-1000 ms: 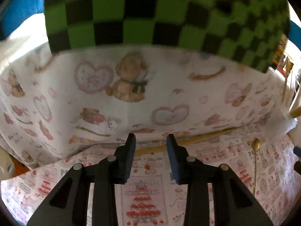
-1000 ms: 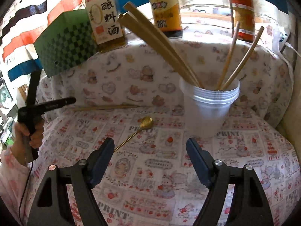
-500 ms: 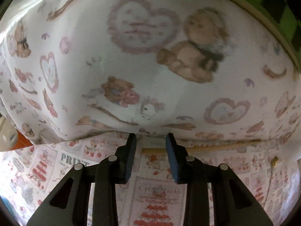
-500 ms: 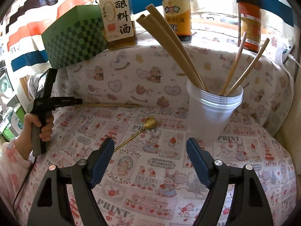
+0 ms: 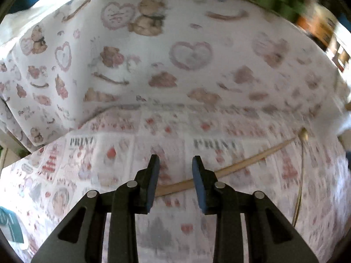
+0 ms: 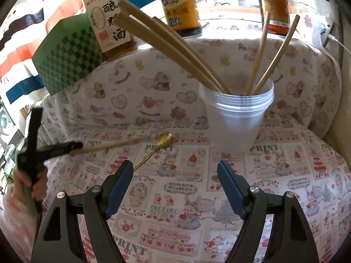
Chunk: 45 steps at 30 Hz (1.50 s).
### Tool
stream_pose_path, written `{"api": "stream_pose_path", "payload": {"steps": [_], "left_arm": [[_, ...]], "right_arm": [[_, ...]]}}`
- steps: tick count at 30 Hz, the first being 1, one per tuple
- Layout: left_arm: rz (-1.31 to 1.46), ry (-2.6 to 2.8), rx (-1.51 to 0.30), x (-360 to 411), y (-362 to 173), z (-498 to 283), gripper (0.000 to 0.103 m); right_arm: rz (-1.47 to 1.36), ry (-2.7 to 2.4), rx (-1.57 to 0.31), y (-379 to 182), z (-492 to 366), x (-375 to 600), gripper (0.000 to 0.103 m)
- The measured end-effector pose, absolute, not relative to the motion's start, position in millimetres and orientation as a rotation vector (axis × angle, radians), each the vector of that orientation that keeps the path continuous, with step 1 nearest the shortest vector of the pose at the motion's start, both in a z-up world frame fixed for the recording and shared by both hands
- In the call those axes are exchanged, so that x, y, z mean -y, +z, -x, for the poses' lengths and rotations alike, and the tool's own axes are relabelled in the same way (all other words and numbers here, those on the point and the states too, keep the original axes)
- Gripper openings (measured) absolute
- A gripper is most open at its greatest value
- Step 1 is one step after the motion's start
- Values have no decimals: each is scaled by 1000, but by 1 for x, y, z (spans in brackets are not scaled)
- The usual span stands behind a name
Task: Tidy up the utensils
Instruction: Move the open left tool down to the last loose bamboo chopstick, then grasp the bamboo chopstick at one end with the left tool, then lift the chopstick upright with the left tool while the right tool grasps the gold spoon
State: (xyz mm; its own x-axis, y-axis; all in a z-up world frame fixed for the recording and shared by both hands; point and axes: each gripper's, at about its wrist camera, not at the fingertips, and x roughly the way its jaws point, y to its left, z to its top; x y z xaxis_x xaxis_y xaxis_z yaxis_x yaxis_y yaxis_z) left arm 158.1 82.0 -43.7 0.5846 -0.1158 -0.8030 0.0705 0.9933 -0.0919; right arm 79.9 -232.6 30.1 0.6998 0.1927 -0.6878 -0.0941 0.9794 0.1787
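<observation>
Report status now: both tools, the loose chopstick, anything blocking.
Left tool open, straddling the chopstick, not clamped. Right tool open, empty, hovering short of the cup. Gold spoon lies beside the chopstick; nothing else blocking.

This looks like a home kitchen corner, a dining spot. The desk wears a cute printed cloth of bunnies and strawberries, with a teddy-bear cloth draped up behind. Along the back stand a cooking-wine bottle, a dark sauce bottle and a red-labelled bottle. A stack of plastic cups holds chopsticks, and a green checkered box sits on the left.
</observation>
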Motion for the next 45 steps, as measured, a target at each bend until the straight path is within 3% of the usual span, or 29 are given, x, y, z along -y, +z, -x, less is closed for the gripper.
{"api": "stream_pose_path", "payload": {"steps": [8,14,16,20,23,29,30,32,34,39,45], "left_arm": [[63,-228,-947,-62,-42,-88,30],[31,-312,-984,-28,-42,-45,52],[29,-342,-1003,-32,-42,-48,67],[-45,-381,-979,-30,-38,-48,70],[-31,-473,-997,-25,-40,-47,82],[-132,-473,-979,-9,-43,-43,82],[-156,-458,-968,-6,-43,-41,77],[-170,-436,-943,-4,-42,-41,53],[-163,-415,-946,-6,-39,-43,23],[-137,-384,-944,-13,-39,-48,7],[-158,-239,-893,-22,-39,-52,7]], "right_arm": [[-133,153,-800,26,-82,232,81],[-142,142,-835,15,-86,231,81],[-135,144,-839,13,-87,230,81],[-120,143,-835,12,-88,229,81],[-120,149,-836,12,-89,228,81],[-114,158,-833,12,-88,225,81],[-112,161,-832,12,-87,224,81],[-108,166,-830,13,-85,224,81],[-103,168,-827,14,-84,224,81],[-93,167,-822,14,-83,223,81],[-93,162,-821,13,-84,224,81]]}}
